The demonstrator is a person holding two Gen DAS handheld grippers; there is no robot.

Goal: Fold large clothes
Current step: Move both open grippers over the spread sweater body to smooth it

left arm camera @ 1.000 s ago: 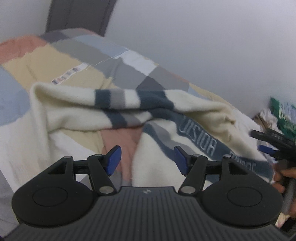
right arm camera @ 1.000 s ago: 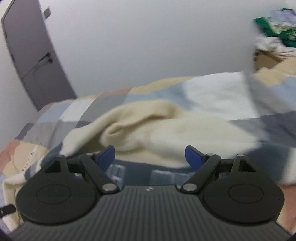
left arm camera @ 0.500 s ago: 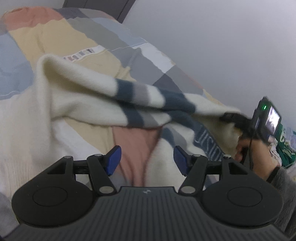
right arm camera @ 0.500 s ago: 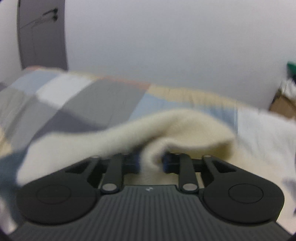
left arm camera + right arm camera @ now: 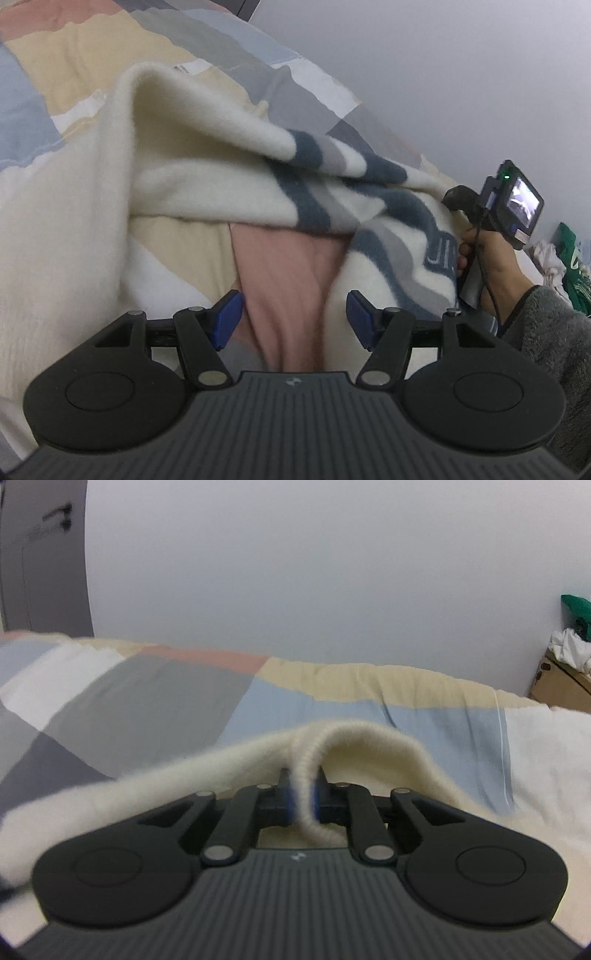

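Cream knit sweater with blue-grey stripes [image 5: 229, 184]: draped on patchwork bed cover [image 5: 74, 55], centre frame.
Right tongs [image 5: 303, 797]: just closed, clenching its edge for lifting.
Left tongs [image 5: 293, 325]: released, empty, low centre, poised to grab.

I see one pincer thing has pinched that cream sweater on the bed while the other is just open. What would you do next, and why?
Probably bring the open left hand-held gripper down onto the near edge of the cream sweater and close. The right hand-held gripper has just been closing and now pinches a fold of it, but the left one holds nothing, with only the patchwork bedcover between its jaws. Folding likely needs two held points.
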